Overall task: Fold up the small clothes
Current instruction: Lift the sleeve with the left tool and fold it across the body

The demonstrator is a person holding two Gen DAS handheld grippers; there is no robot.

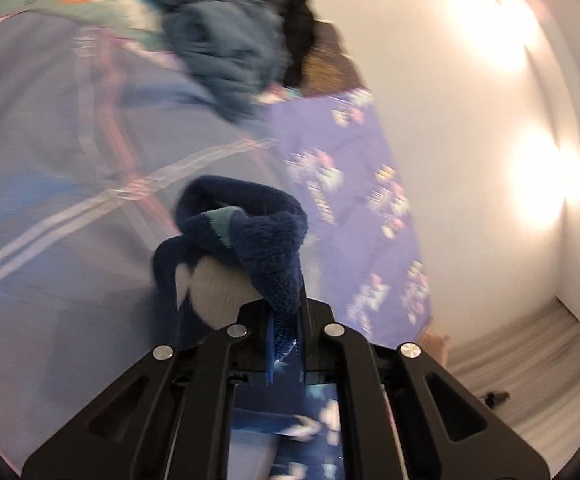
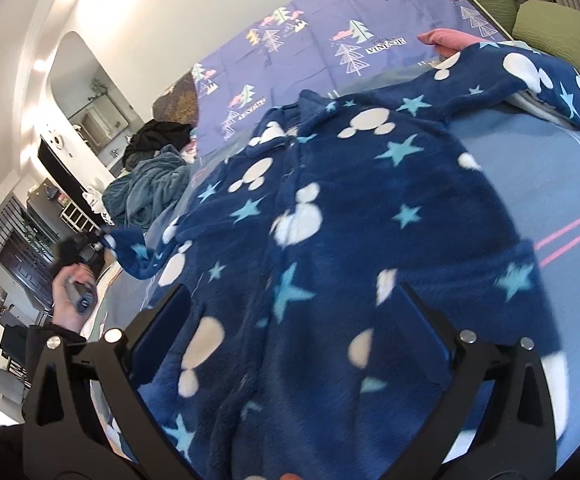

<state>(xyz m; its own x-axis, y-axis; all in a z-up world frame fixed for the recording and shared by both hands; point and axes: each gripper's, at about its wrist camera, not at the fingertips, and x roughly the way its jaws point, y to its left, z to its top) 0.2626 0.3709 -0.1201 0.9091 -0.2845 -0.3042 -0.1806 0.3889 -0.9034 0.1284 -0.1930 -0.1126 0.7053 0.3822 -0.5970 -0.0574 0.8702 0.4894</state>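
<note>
Now: left gripper (image 1: 286, 320) clamped tight on a sleeve cuff (image 1: 250, 236) of the navy fleece top (image 2: 329, 220), lifted off the bed.

Right gripper (image 2: 293, 312), jaws wide and holding nothing, hangs over the hem end; the top runs lengthwise away toward its collar, the far sleeve (image 2: 529, 80) spread to the right. Left hand (image 2: 70, 292) holds the cuff out at the left edge (wall close beyond). Blue bedsheet (image 2: 529, 168) lies bare to the right; a heap of teal clothes (image 2: 146, 196) crowds the far left.

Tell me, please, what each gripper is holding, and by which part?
The left gripper pinches the navy fleece top by a sleeve cuff. The right gripper is open above it, holding nothing.
</note>
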